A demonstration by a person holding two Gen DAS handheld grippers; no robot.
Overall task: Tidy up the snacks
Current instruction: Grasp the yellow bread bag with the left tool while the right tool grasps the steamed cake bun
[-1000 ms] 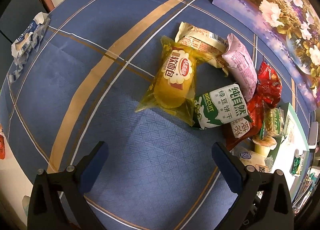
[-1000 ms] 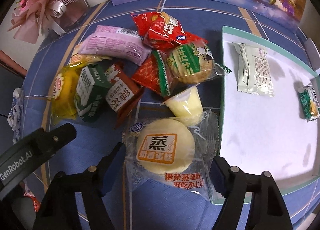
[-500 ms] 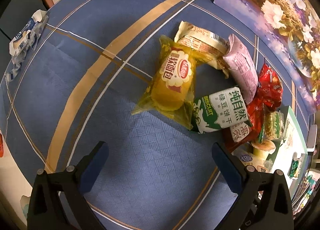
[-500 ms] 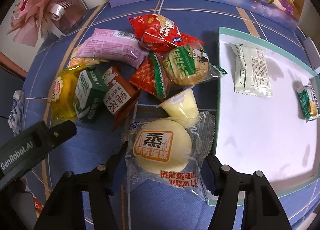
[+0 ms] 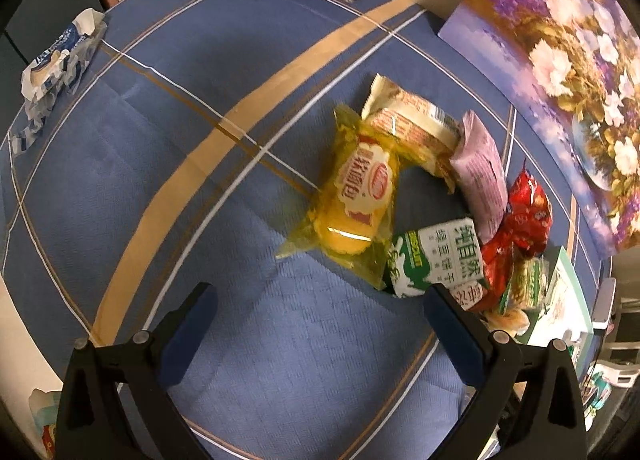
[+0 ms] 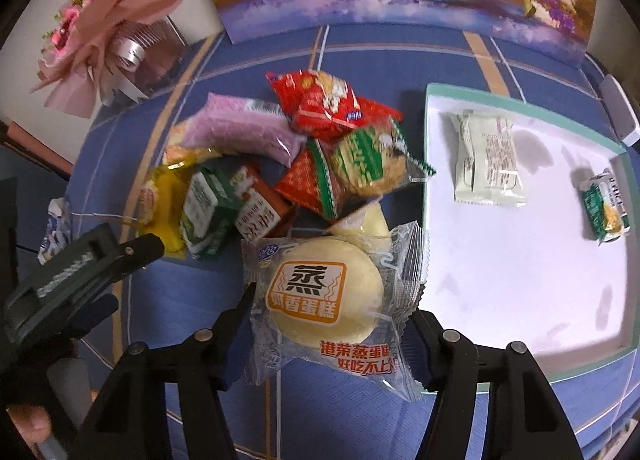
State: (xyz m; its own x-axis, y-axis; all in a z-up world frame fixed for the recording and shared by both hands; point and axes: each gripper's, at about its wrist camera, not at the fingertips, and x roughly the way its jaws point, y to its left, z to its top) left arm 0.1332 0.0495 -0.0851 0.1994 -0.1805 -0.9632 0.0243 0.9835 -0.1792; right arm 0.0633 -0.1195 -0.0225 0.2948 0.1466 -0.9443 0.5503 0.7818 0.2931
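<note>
Right gripper clamps round steamed cake pack, crinkly clear wrapper, beside white tray. Snack pile close behind. Left gripper wide apart, empty, over woven blue cloth.

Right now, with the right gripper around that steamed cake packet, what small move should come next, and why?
Probably carry it sideways over the tray's near rim and set it down on the bare white floor. The right gripper is shut on the steamed cake packet, two snacks already lie in the tray, and the rest still sit piled beside it.
</note>
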